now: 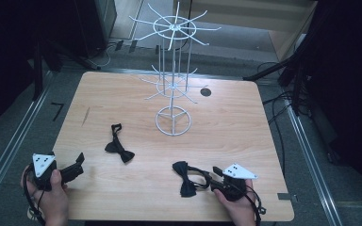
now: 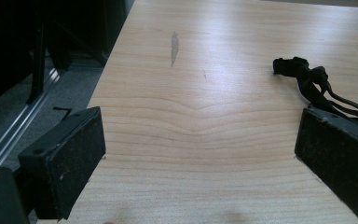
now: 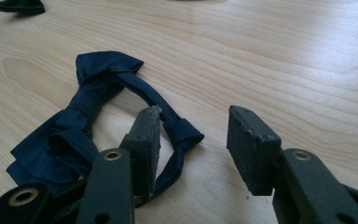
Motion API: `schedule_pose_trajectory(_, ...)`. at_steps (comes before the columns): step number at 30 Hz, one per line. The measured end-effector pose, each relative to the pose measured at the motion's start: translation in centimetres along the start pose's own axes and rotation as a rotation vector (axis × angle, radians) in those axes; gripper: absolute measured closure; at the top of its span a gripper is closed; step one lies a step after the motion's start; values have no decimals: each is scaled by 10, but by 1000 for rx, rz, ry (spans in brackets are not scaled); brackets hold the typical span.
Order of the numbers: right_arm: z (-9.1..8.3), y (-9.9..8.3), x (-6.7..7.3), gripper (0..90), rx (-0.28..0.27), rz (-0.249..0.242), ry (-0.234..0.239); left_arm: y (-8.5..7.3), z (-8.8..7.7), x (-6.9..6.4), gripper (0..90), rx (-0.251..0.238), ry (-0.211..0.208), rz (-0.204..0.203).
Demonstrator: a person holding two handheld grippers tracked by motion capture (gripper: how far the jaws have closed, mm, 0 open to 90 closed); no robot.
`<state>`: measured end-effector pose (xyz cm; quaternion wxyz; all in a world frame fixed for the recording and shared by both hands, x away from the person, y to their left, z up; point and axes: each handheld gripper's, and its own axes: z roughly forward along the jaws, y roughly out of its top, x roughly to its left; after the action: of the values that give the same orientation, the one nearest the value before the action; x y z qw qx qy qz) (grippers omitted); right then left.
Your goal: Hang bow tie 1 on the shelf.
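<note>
Two bow ties on the wooden table point(image 1: 226, 141), both dark, near-black. Landmark: white wire rack point(image 1: 173, 94), standing toward the table's far side, centre.

Near bow tie point(image 1: 186, 178): toward the camera from the rack's base and slightly right, close to the table's near edge. In the right gripper view it reads dark navy, soft fabric, knotted centre, two crumpled wings, with a thin strap looped out and ending in a small knot point(image 3: 184, 130). The strap loop lies around the left jaw of the right gripper point(image 1: 216, 179); that jaw sits inside the loop, the other jaw is outside on bare wood. Jaws parted, not pinching anything.

Second bow tie point(image 1: 119, 149): left of the rack's base and nearer the camera, strap loop pointing away from the camera.

Left gripper point(image 1: 78, 165): far left of the rack, at the table's near left corner, jaws spread wide, nothing between them, only bare wood.

Table: light wood grain, rounded corners, one grey smudge point(image 2: 174, 46) left of the rack, a dark round port point(image 1: 205, 92) just right of it. Floor grey, floor rails either side, cables at right, room dark around.
</note>
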<state>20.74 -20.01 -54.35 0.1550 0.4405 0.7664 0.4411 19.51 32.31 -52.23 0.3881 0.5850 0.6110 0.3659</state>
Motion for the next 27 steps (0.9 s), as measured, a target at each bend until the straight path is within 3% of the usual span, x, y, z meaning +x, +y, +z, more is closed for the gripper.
schedule_pose_trajectory(7,5,-1,9,570,46,-62,-20,0,0,2,25,3,-9,-16)
schedule_pose_trajectory(15,8,-2,10,602,71,-75,-38,0,0,3,25,0,-12,-29)
schedule_pose_trajectory(21,9,-1,10,718,66,-71,-70,0,0,1,25,7,-10,-10)
schedule_pose_trajectory(27,9,-1,9,868,64,-88,-60,0,1,0,25,11,-13,1)
